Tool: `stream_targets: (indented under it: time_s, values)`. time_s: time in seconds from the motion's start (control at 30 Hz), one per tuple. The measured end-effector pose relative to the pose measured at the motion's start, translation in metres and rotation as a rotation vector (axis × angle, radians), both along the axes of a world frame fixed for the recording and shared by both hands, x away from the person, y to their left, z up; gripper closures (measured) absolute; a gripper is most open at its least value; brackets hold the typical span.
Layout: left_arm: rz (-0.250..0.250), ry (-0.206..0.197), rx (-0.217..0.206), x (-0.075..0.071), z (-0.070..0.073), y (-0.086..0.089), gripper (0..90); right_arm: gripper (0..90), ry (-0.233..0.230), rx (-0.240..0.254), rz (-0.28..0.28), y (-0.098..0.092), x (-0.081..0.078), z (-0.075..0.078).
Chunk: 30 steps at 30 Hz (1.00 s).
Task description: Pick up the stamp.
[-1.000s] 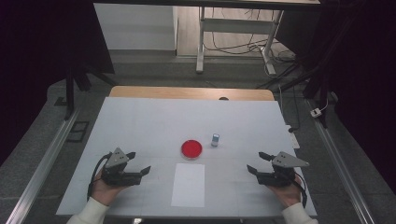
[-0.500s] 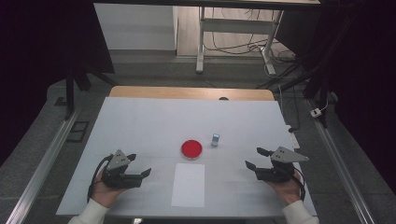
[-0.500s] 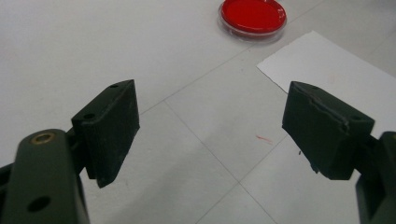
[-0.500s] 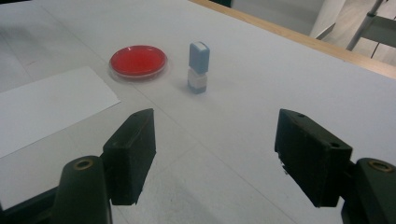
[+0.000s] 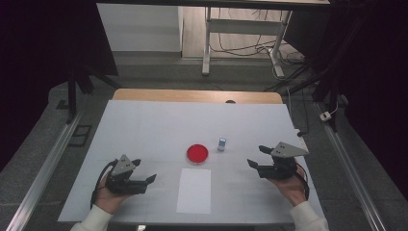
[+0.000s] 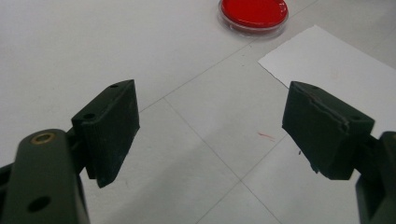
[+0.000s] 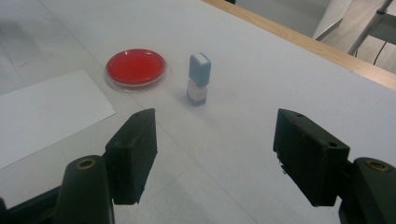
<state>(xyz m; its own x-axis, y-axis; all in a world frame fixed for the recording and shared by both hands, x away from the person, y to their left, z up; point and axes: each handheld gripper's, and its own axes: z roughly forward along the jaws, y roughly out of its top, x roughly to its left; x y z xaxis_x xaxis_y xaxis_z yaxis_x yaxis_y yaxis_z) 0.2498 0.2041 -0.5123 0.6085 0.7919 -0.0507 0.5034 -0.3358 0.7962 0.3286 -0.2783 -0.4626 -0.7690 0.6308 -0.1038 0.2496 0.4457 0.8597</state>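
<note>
A round red dish (image 5: 197, 153) lies mid-table, seen also in the left gripper view (image 6: 253, 13) and the right gripper view (image 7: 136, 67). Just to its right stands a small blue-and-white block (image 5: 222, 144), upright in the right gripper view (image 7: 199, 78). A white paper sheet (image 5: 194, 190) lies in front of the dish. My left gripper (image 5: 146, 174) hovers open at the front left, pointing toward the sheet, jaws empty (image 6: 212, 135). My right gripper (image 5: 256, 156) stands open at the right, aimed at the block, nothing between its jaws (image 7: 215, 156).
The white table top (image 5: 159, 125) has a wooden strip (image 5: 197, 96) along its far edge. Metal rails run along both sides on the floor. A frame's legs and cables stand beyond the far edge.
My right gripper has moved forward and left, closer to the block. My left gripper has shifted slightly right. Both stay open.
</note>
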Motion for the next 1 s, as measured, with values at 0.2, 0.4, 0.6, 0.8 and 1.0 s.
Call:
stream_targets:
  time_s: [0.2,0.4,0.6,0.8,1.0]
  values:
    - [-0.001,0.004,0.0,0.0,-0.001,0.0,18.9,30.1,0.012,-0.007,0.01,0.008,0.008,0.004]
    - [0.001,0.006,0.004,0.0,-0.002,0.001,18.9,30.1,0.02,-0.019,0.02,0.017,0.016,0.006]
    - [0.0,0.01,0.009,0.001,-0.003,0.0,18.9,30.1,0.035,-0.025,0.036,0.026,0.022,0.009]
    - [-0.002,0.017,0.019,0.002,-0.005,-0.002,18.9,30.1,0.037,-0.032,0.052,0.034,0.026,0.012]
    - [-0.004,0.02,0.023,0.002,-0.006,-0.002,18.9,30.1,0.049,-0.04,0.063,0.041,0.034,0.014]
